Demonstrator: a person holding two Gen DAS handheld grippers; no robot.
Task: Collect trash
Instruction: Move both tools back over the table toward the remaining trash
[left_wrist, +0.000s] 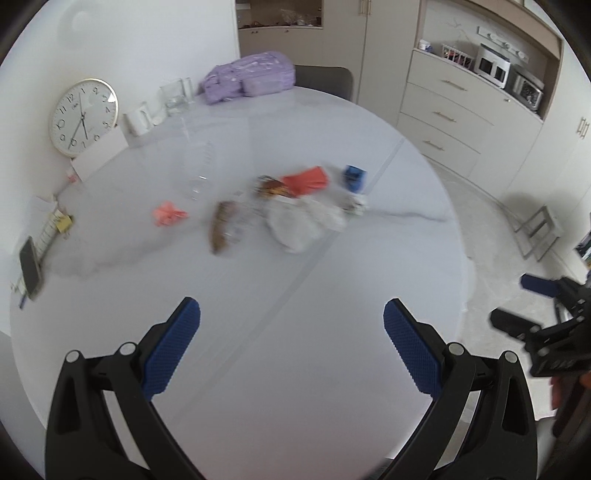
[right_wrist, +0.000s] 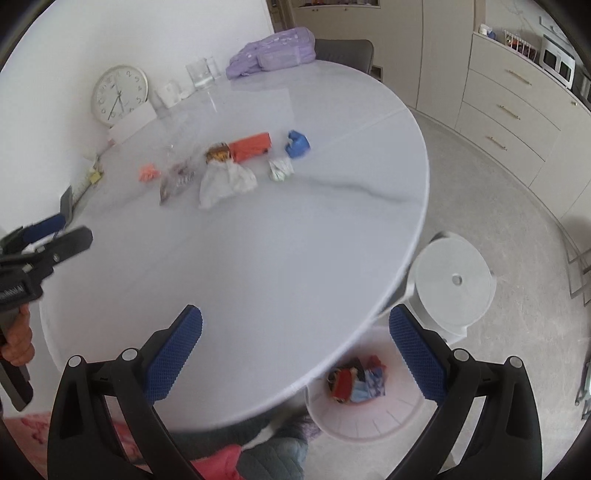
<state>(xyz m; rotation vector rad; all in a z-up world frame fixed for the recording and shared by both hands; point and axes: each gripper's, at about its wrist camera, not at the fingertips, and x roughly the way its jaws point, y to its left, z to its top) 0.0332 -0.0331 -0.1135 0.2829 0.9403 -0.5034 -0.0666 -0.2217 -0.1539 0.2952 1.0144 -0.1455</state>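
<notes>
Trash lies in a cluster on the round white table (left_wrist: 295, 332): a crumpled white bag (left_wrist: 299, 221), a red wrapper (left_wrist: 306, 179), a blue wrapper (left_wrist: 354, 177), a pink scrap (left_wrist: 168, 213), a brown wrapper (left_wrist: 221, 229) and a small white crumple (right_wrist: 280, 169). My left gripper (left_wrist: 291, 347) is open and empty above the near table. My right gripper (right_wrist: 295, 354) is open and empty over the table's near edge. A white bin (right_wrist: 364, 402) on the floor holds colourful wrappers (right_wrist: 356, 380).
A wall clock (left_wrist: 84, 116), mug (left_wrist: 137, 119), glass jar (left_wrist: 177, 94) and purple bag (left_wrist: 247, 75) stand along the table's far side. A phone (left_wrist: 29, 267) stands at the left edge. A white stool (right_wrist: 454, 282) is beside the bin. Cabinets line the right wall.
</notes>
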